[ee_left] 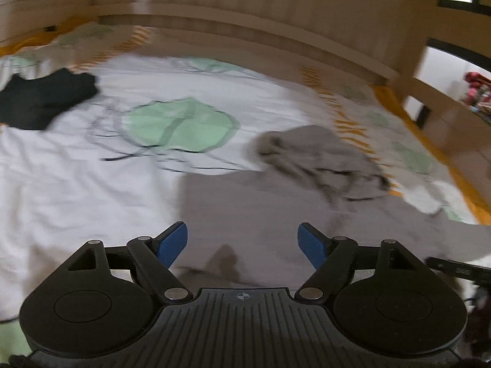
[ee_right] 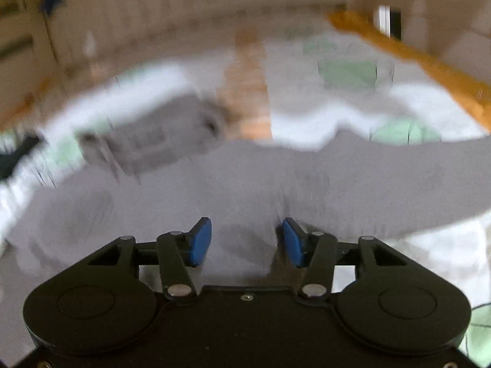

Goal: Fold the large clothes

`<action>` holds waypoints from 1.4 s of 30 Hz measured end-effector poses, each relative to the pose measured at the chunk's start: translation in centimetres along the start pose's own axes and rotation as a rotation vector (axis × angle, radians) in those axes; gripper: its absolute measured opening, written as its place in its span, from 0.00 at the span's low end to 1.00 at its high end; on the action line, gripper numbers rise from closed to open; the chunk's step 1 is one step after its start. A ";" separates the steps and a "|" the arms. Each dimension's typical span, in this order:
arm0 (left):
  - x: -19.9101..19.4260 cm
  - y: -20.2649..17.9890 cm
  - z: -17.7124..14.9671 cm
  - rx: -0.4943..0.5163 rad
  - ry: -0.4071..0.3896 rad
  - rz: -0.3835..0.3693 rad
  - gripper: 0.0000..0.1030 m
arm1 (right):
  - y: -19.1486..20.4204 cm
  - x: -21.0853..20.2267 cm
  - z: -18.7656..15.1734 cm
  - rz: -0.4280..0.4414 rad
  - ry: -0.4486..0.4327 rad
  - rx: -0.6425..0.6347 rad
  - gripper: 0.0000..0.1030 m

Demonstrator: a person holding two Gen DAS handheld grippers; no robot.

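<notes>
Your left gripper (ee_left: 242,243) and right gripper (ee_right: 247,242) both hang with jaws spread, pinching nothing. The large grey fabric garment (ee_left: 260,205) lies spread at lower centre on the white leaf-print bedsheet (ee_left: 76,178); folding looks barely begun.

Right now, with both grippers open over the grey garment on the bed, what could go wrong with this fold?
1. The crumpled grey heap lies at the spread grey garment's far edge; a fold could catch it.
2. The right gripper has grey cloth between its open pads, so lifting may drag the garment askew.
3. Both views are blurred, so the left gripper may close on the bedsheet instead.
</notes>
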State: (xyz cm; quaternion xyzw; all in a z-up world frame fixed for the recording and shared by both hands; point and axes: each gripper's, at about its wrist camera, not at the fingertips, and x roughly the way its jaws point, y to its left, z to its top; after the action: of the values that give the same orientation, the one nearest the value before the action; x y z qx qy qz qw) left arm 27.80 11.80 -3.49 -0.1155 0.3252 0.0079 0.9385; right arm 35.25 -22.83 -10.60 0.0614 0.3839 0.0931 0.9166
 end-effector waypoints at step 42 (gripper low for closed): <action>13.1 -21.9 -6.4 0.340 0.133 -0.190 0.94 | -35.5 -4.5 2.7 -0.242 -0.283 0.764 0.13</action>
State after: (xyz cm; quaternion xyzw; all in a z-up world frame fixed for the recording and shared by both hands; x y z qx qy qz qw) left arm 36.18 -11.76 -11.73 0.0139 0.3709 -0.1434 0.9174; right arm 38.51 -58.57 -12.15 0.3635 0.2658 -0.1734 0.8759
